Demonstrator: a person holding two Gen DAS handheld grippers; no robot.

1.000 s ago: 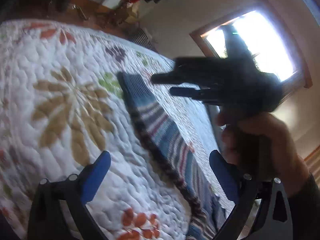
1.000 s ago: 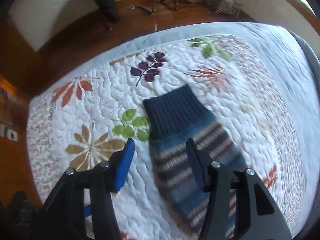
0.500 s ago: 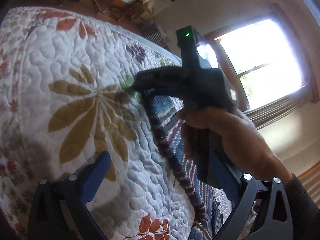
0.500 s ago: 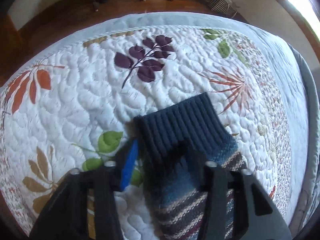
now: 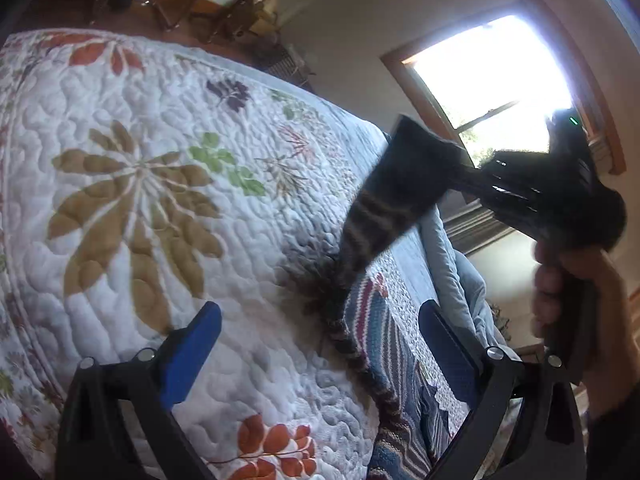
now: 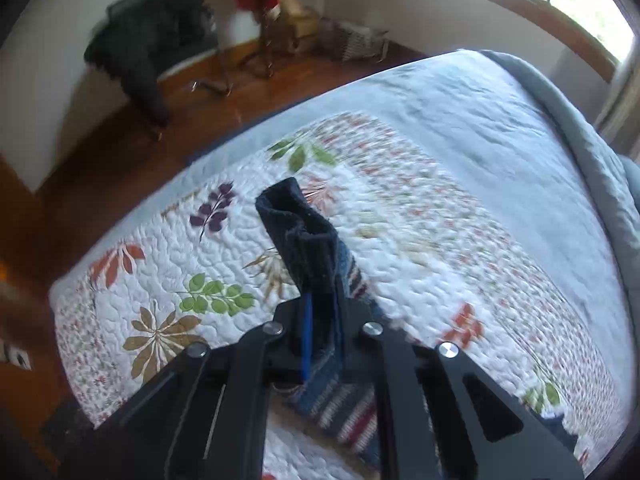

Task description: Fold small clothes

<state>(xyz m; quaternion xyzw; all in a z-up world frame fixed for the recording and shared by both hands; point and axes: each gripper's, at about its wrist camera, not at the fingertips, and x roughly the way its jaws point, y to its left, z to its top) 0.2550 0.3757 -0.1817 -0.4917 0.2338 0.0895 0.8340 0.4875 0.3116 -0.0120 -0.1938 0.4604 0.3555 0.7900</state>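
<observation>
Right gripper (image 6: 320, 340) fingers clamped on the dark cuff of the striped sock (image 6: 308, 240), cuff lifted off the quilted bed (image 6: 440, 260). Left gripper (image 5: 320, 340) fingers spread wide, nothing held; the sock's lower part lies on the quilt between them.

The left hand-held gripper (image 5: 316, 356) hangs low over a bed (image 5: 132, 240) covered in a white leaf-patterned quilt, its blue pads well apart with nothing between them. Ahead and to its right lies a striped sock (image 5: 384, 344), the toe end on the quilt near the right pad. The right hand-held gripper (image 5: 460, 176), gripped by a hand (image 5: 576, 304), clamps the dark cuff and lifts it off the bed. A bright window (image 5: 492, 80) lies beyond.
</observation>
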